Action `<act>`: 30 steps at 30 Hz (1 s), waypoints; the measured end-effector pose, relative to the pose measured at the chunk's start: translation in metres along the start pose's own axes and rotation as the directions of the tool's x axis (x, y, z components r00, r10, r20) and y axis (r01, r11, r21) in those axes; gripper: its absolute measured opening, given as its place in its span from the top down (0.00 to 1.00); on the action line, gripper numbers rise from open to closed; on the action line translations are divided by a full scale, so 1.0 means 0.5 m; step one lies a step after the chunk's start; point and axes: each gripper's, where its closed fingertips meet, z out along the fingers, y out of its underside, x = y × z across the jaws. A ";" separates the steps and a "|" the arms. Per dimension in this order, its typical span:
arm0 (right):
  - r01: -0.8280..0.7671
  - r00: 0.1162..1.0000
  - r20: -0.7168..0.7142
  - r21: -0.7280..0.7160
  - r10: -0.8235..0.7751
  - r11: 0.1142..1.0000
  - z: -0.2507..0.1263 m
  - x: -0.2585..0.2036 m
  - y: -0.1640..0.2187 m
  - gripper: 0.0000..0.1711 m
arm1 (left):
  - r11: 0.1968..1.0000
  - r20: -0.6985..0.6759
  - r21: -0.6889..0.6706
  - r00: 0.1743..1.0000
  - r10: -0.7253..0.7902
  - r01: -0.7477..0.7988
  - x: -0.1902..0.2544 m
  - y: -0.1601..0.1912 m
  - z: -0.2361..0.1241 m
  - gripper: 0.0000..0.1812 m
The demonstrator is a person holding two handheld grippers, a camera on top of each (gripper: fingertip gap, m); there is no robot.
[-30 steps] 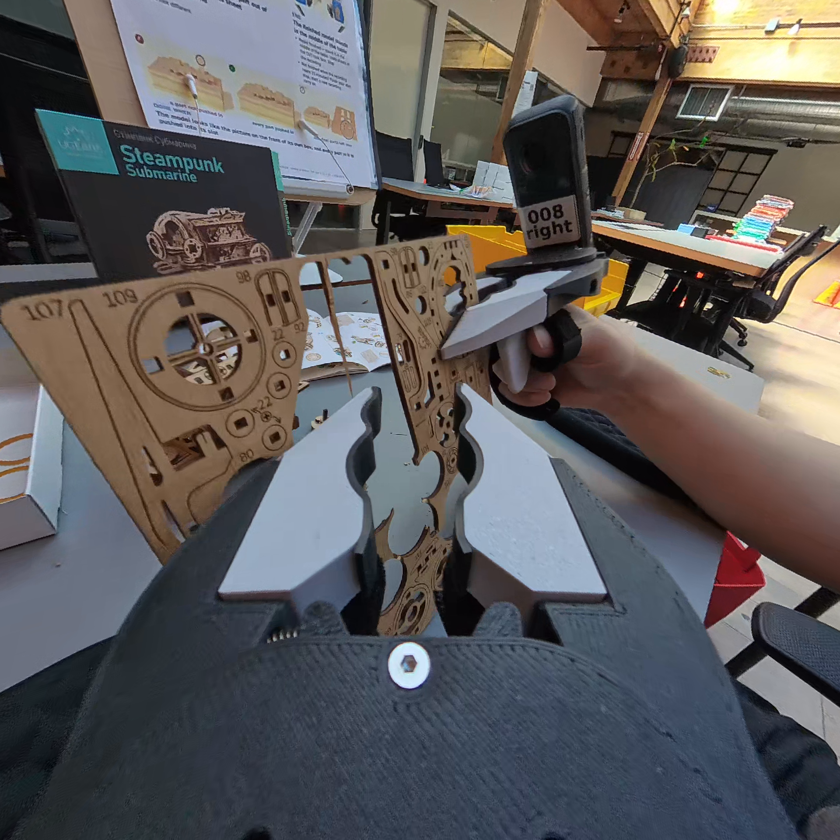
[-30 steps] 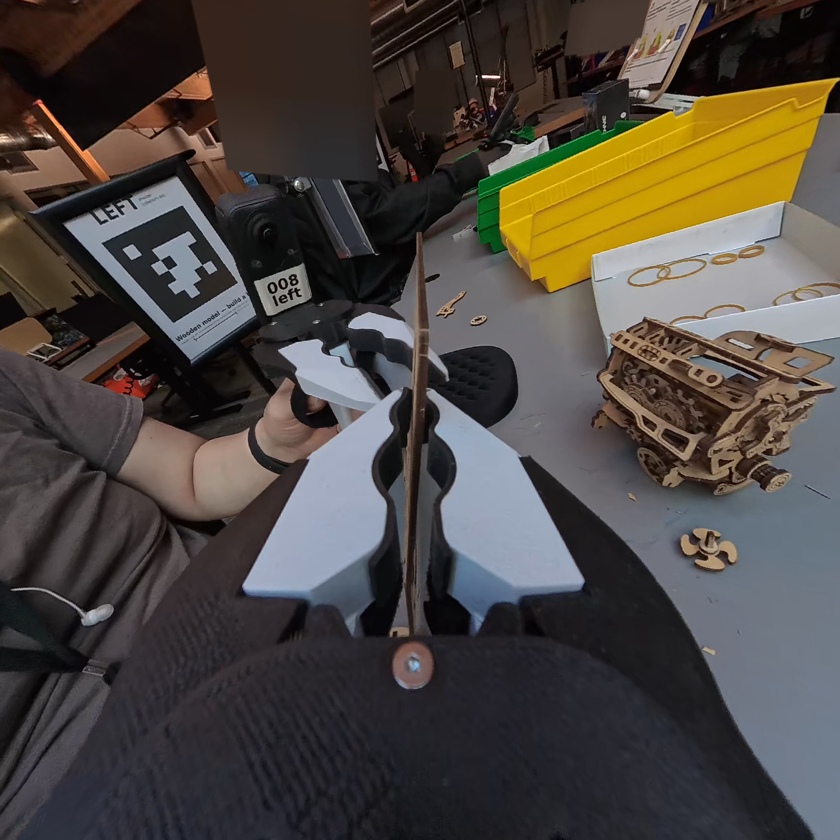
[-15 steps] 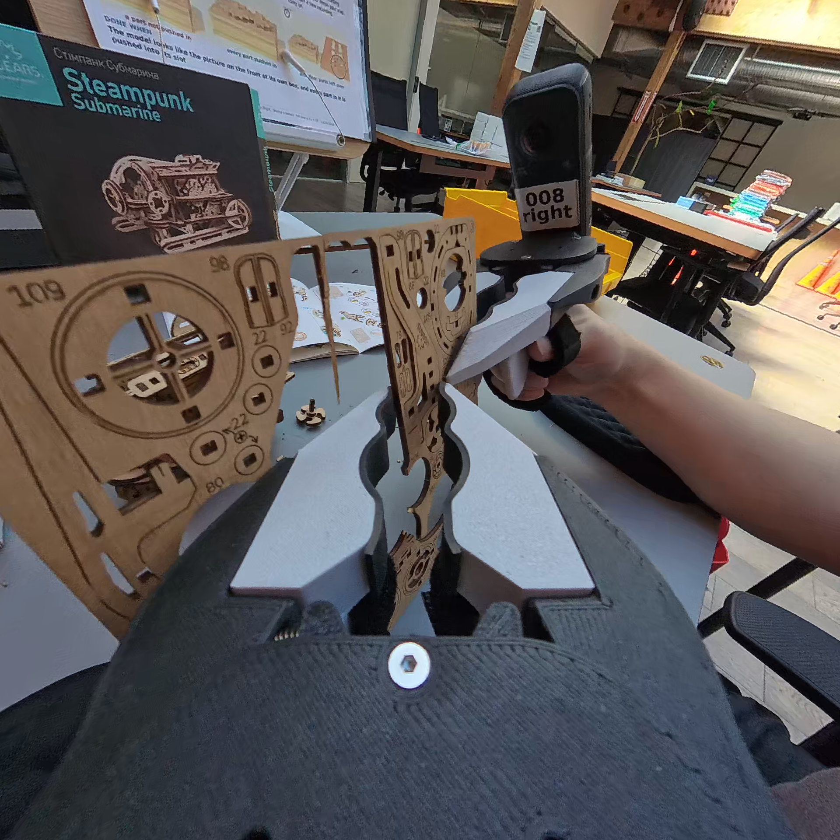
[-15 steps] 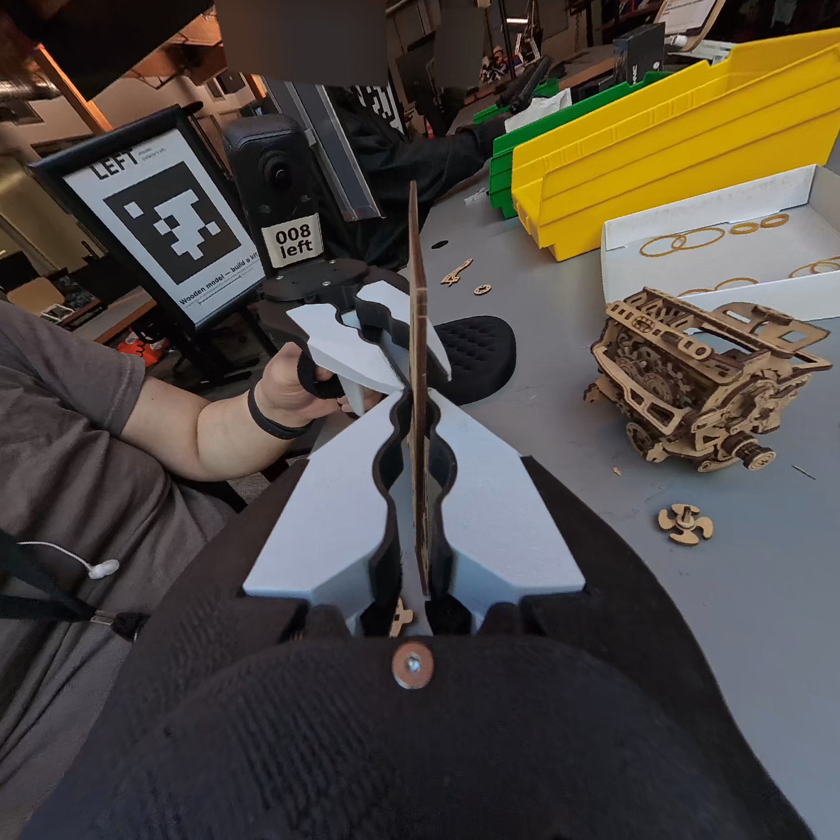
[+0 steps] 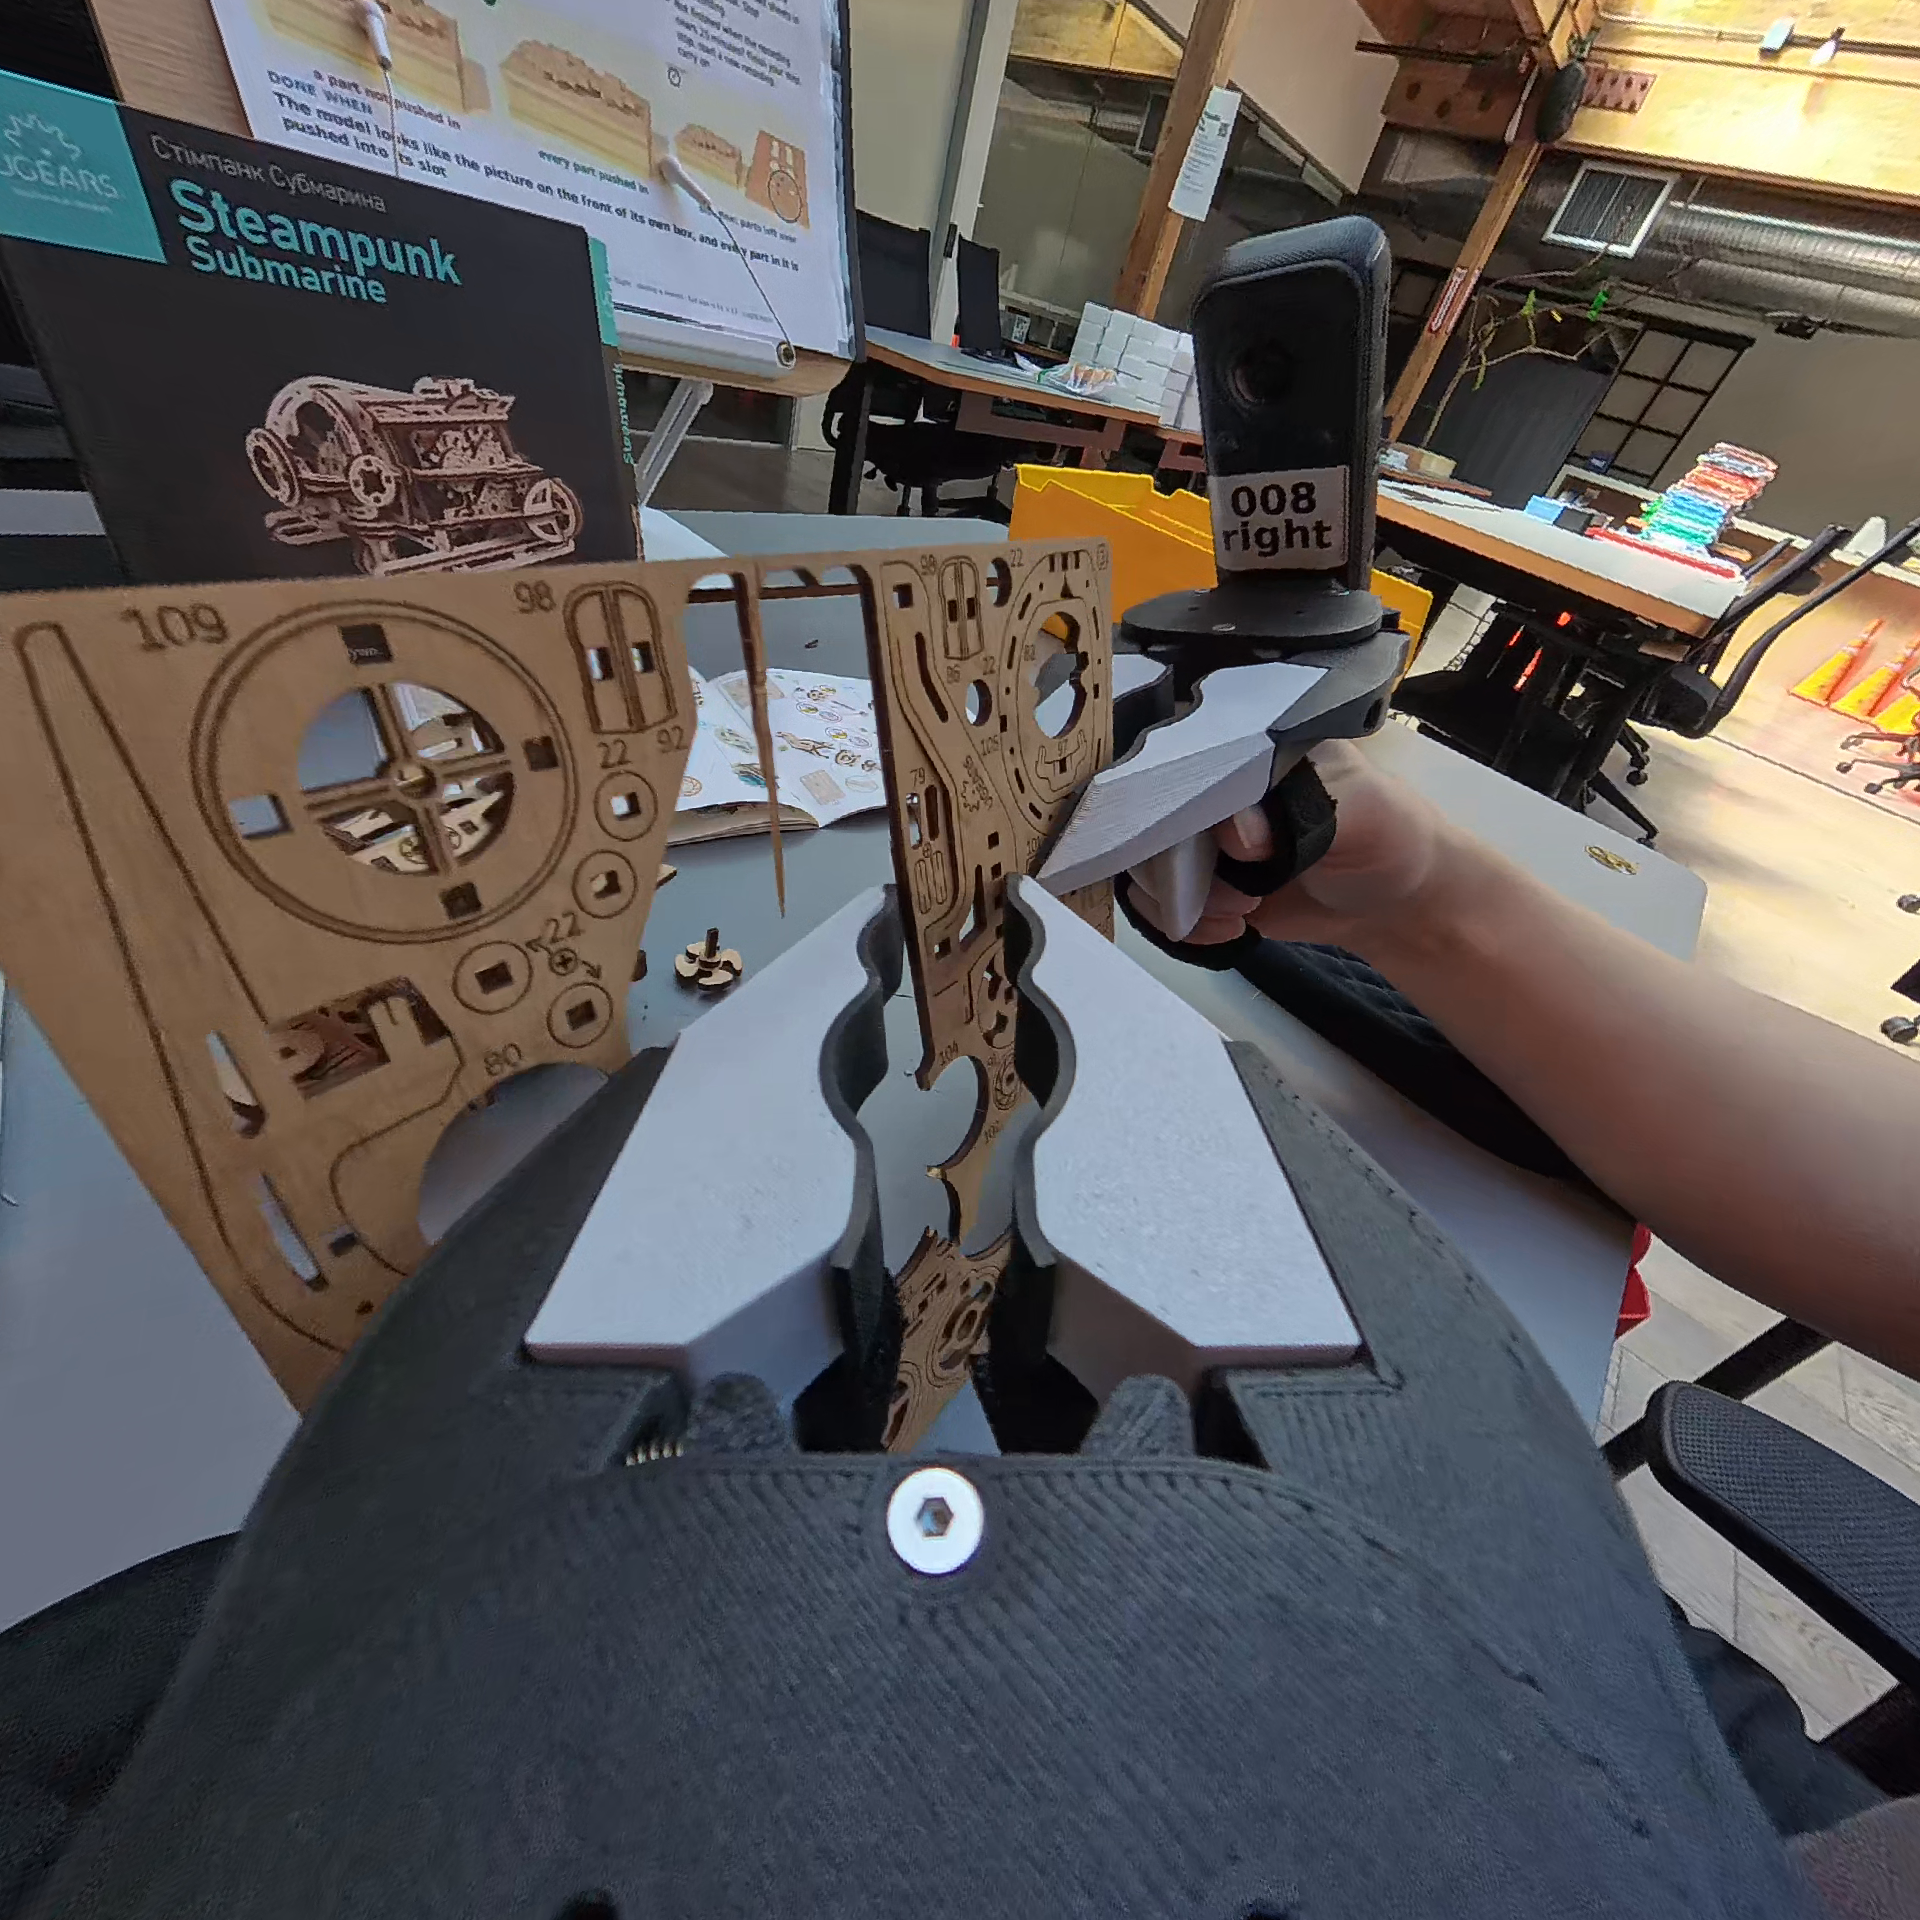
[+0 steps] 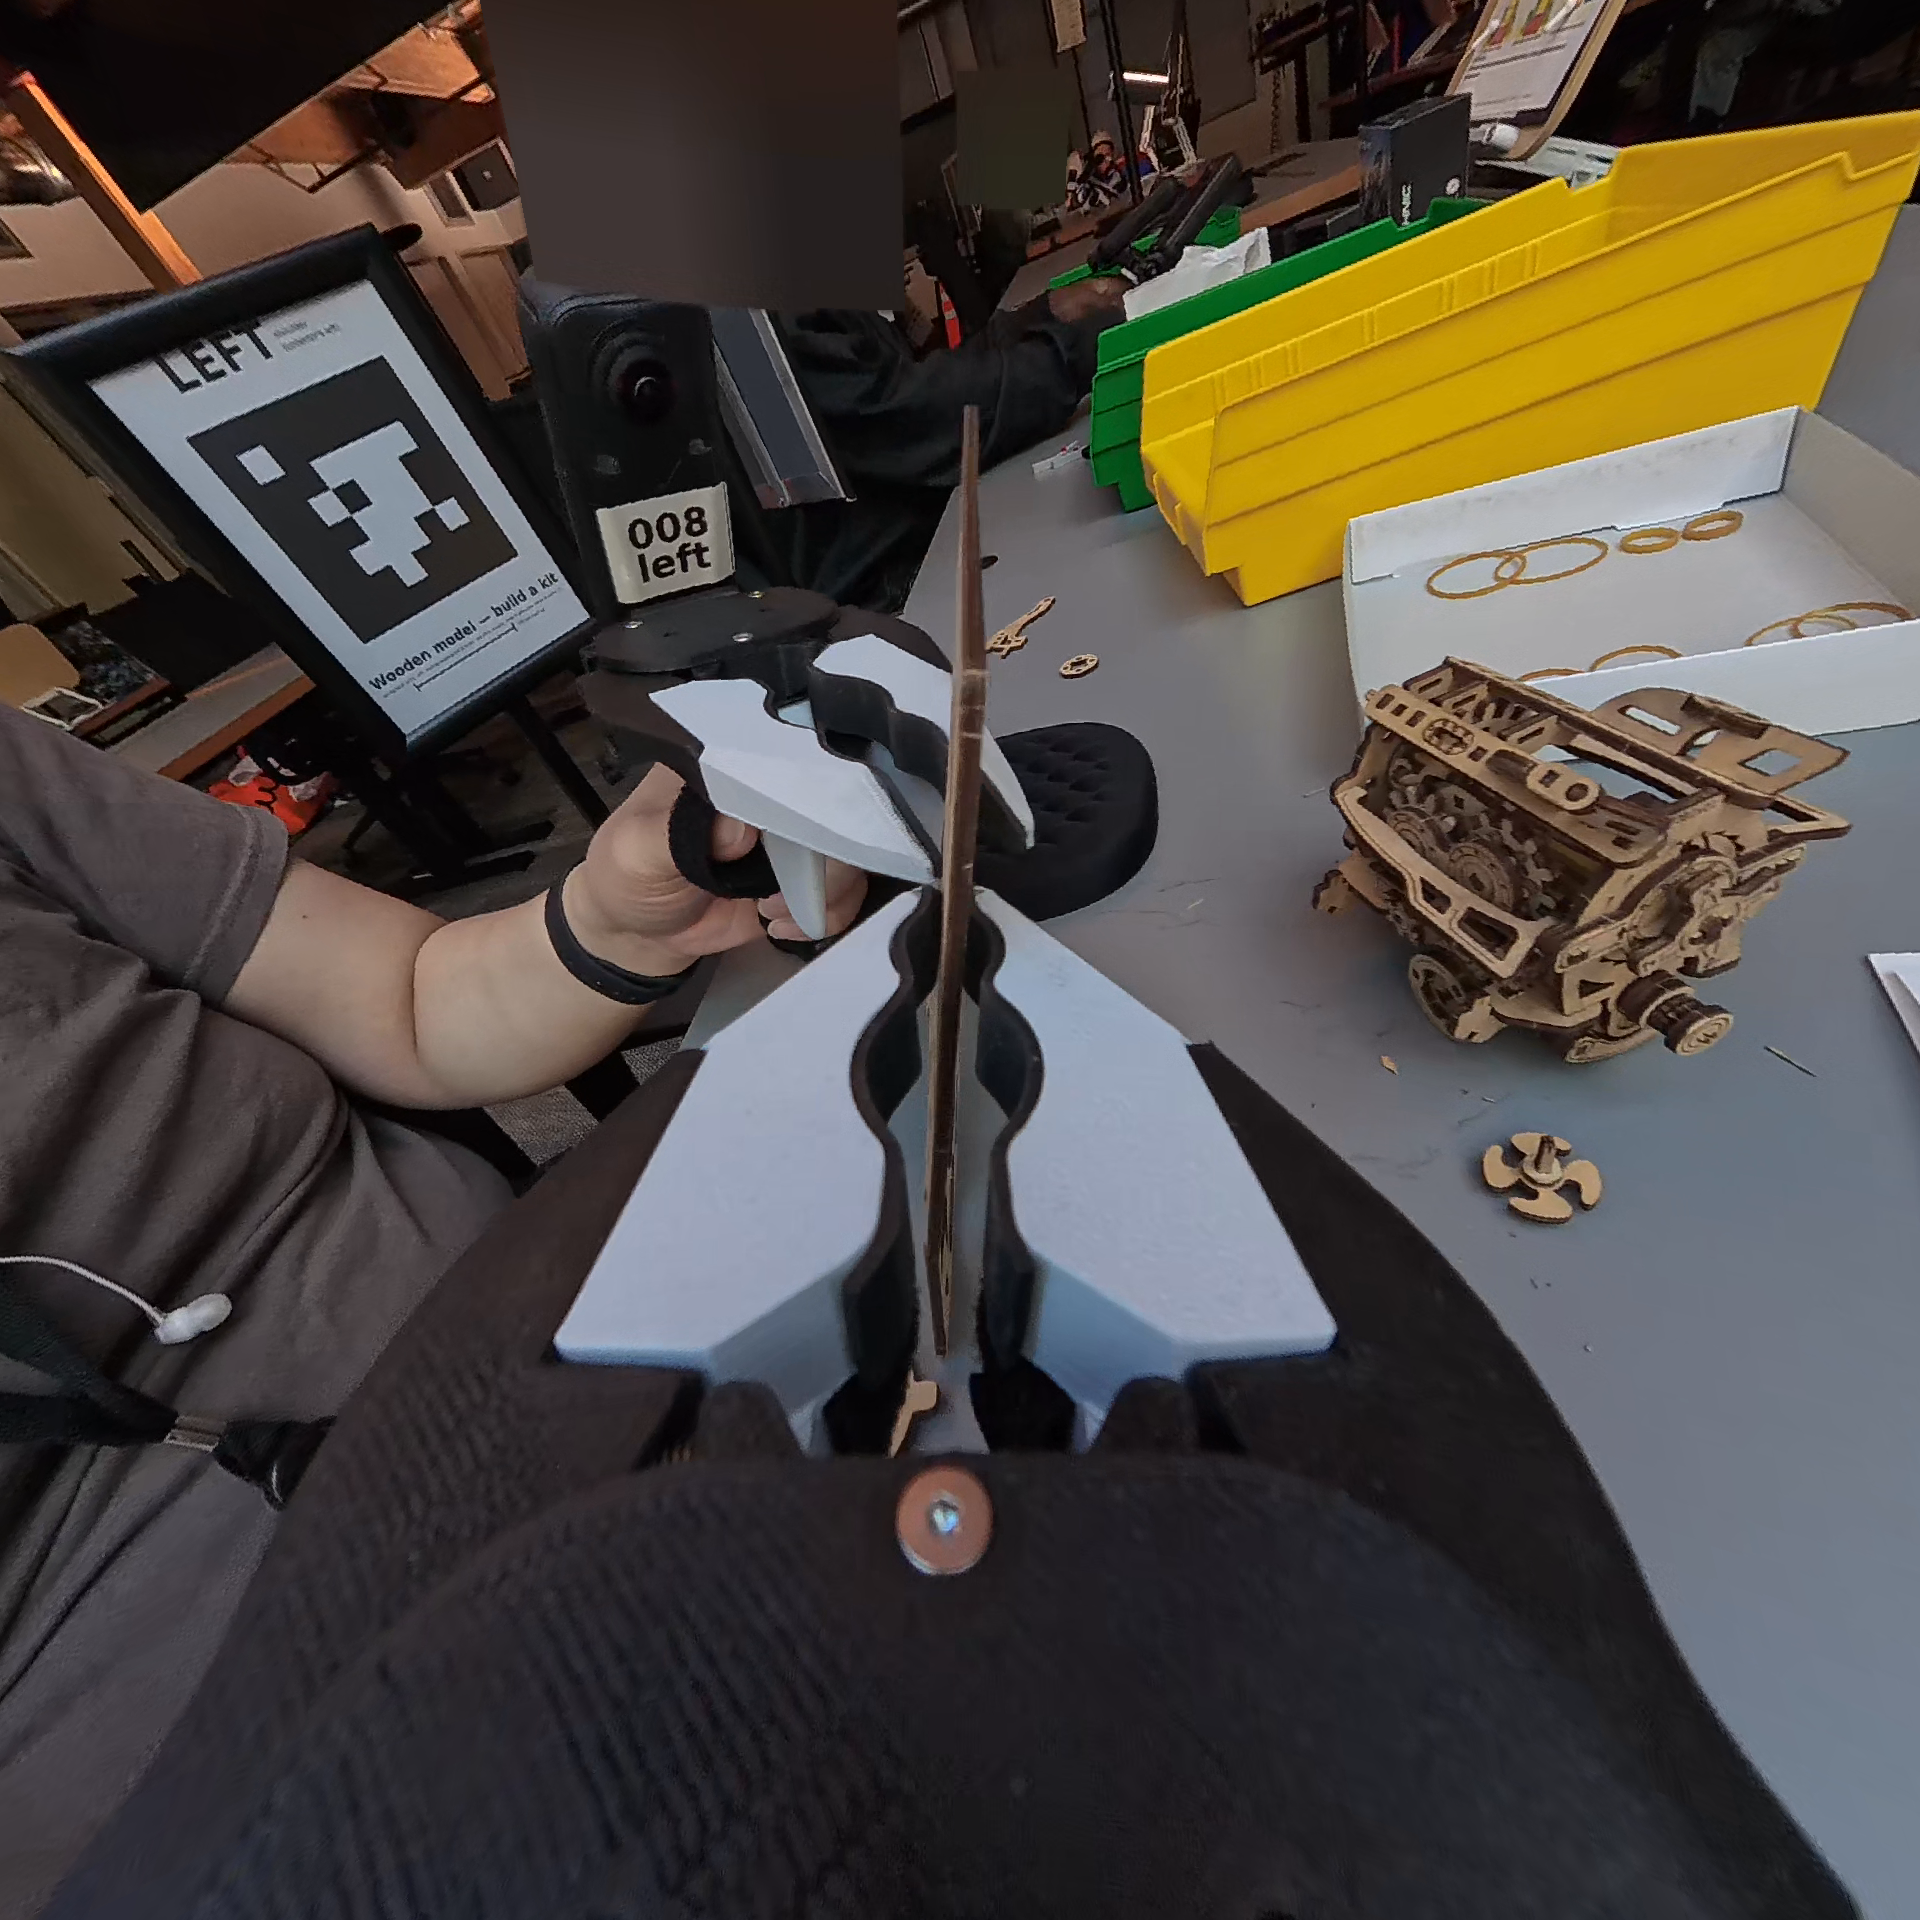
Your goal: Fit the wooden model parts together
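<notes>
A thin wooden sheet of laser-cut parts (image 5: 135, 831) stands on edge in the air between both grippers. In the right wrist view it shows edge-on (image 6: 964, 582). My left gripper (image 5: 945, 904) is shut on a narrow pierced strip of the sheet. My right gripper (image 6: 948, 914) is shut on the sheet's edge, and it also shows in the left wrist view (image 5: 1049, 868) at the sheet's right side. The left gripper shows in the right wrist view (image 6: 935, 862), meeting the sheet from the left. A half-built wooden model (image 6: 1579, 862) sits on the grey table (image 6: 1558, 1455).
A small wooden propeller part (image 6: 1538, 1174) lies near the model. A white box lid (image 6: 1558, 520) with rubber bands, a yellow bin (image 6: 1507, 343) and a green bin (image 6: 1122, 364) stand behind. The kit box (image 5: 312, 364), an open booklet (image 5: 790, 748) and a black pad (image 6: 1070, 800) are nearby. Left and right tips are no more than a few centimetres apart.
My left gripper's fingers have narrowed onto the sheet's strip. The sheet has swung closer and more upright in the left wrist view. The right gripper keeps its hold.
</notes>
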 end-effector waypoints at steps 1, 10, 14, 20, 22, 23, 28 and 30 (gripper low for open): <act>0.011 1.000 0.001 -0.001 -0.011 1.000 0.000 -0.002 0.000 0.99 | 1.000 -0.008 0.000 1.000 -0.003 0.003 0.003 0.000 0.000 0.91; 0.007 1.000 0.015 0.018 -0.007 1.000 -0.003 -0.008 -0.002 1.00 | 1.000 -0.023 -0.010 0.999 0.027 -0.027 0.011 -0.001 -0.002 0.92; 0.011 1.000 0.017 0.015 -0.012 1.000 -0.003 -0.011 -0.001 1.00 | 0.999 -0.026 -0.013 0.999 0.035 -0.035 0.013 0.000 -0.002 0.92; 0.019 1.000 0.012 0.010 -0.019 1.000 -0.006 -0.011 0.001 1.00 | 0.998 -0.021 -0.016 0.998 0.061 -0.062 0.015 0.002 0.002 0.90; 0.022 1.000 0.015 0.009 -0.022 1.000 -0.005 -0.012 0.002 1.00 | 0.998 -0.032 -0.015 0.998 0.056 -0.057 0.017 0.002 0.003 0.90; 0.025 1.000 0.014 0.009 -0.025 1.000 -0.005 -0.012 0.002 1.00 | 0.998 -0.037 -0.015 0.998 0.053 -0.054 0.018 0.002 0.004 0.89; 0.028 1.000 0.012 0.009 -0.029 1.000 -0.004 -0.012 0.002 1.00 | 0.999 -0.043 -0.016 0.998 0.051 -0.052 0.018 0.002 0.001 0.92; 0.032 0.999 0.000 0.009 -0.032 0.999 -0.003 -0.011 0.002 1.00 | 0.999 -0.037 -0.015 0.998 0.045 -0.045 0.016 0.002 0.000 0.92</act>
